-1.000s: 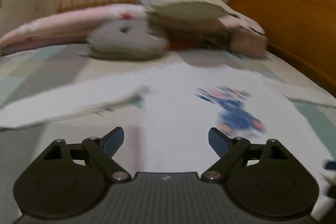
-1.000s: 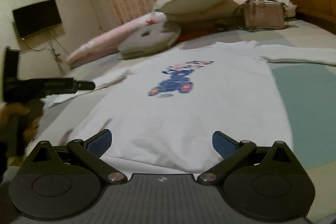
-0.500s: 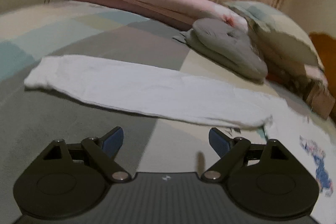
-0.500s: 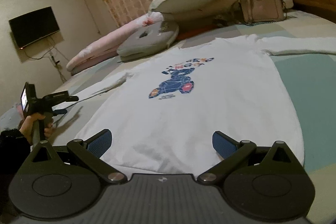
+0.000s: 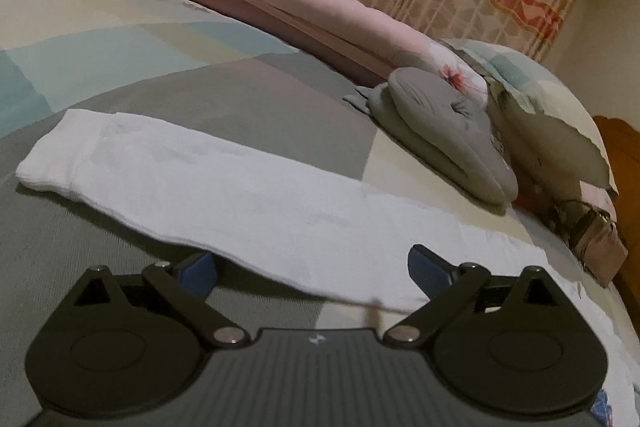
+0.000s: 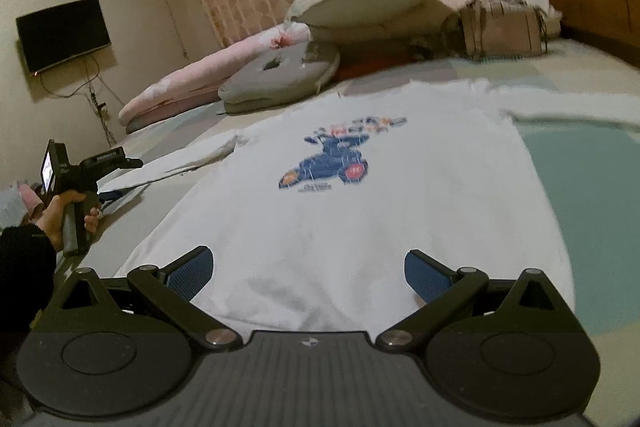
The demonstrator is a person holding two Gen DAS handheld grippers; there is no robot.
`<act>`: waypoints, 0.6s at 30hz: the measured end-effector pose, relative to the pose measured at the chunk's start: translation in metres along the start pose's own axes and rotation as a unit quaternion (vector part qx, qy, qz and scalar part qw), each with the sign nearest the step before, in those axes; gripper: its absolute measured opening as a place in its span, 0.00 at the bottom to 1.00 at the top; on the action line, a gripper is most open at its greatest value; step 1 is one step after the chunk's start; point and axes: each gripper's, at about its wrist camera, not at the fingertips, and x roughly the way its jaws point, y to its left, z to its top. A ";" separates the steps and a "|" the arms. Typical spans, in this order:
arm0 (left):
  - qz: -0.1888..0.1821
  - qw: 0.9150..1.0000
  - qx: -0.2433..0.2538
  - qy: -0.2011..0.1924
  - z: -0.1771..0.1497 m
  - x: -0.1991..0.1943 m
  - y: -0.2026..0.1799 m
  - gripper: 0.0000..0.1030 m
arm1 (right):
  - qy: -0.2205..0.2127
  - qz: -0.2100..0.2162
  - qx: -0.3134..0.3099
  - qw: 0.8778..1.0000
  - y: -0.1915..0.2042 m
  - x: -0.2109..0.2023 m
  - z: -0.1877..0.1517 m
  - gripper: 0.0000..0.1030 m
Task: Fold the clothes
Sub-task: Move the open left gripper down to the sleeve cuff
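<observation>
White sweatshirt (image 6: 352, 211) lies flat, print side up, on the patchwork bedspread (image 5: 240, 99); its hem sits just ahead of the right gripper (image 6: 309, 273), whose blue pads are spread wide with nothing between them. Left gripper (image 5: 310, 269) likewise wide and empty, low over the bed, with the outstretched sleeve (image 5: 224, 187) crossing directly ahead of its fingertips, the cuff off to its left. Beyond the sleeve: grey cushion (image 5: 444, 131), pink rolled quilt (image 5: 312, 11), pillow (image 5: 548, 123).
</observation>
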 end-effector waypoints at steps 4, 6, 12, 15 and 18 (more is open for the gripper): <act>0.004 1.000 -0.012 -0.011 0.007 0.010 0.005 0.95 | -0.025 0.026 -0.020 0.999 0.014 0.009 0.028 1.00; 0.007 1.000 -0.017 -0.016 0.010 0.015 0.006 0.95 | -0.034 0.050 -0.032 0.998 0.025 0.022 0.048 1.00; 0.017 0.999 -0.030 -0.030 0.021 0.031 0.010 0.97 | -0.056 0.088 -0.118 0.988 0.071 0.065 0.088 1.00; 0.026 0.999 -0.031 -0.035 0.025 0.037 0.009 0.97 | -0.033 0.107 -0.126 0.986 0.080 0.081 0.078 1.00; 0.038 0.999 -0.020 -0.030 0.029 0.040 0.004 0.97 | 0.005 0.126 -0.129 0.984 0.076 0.089 0.059 1.00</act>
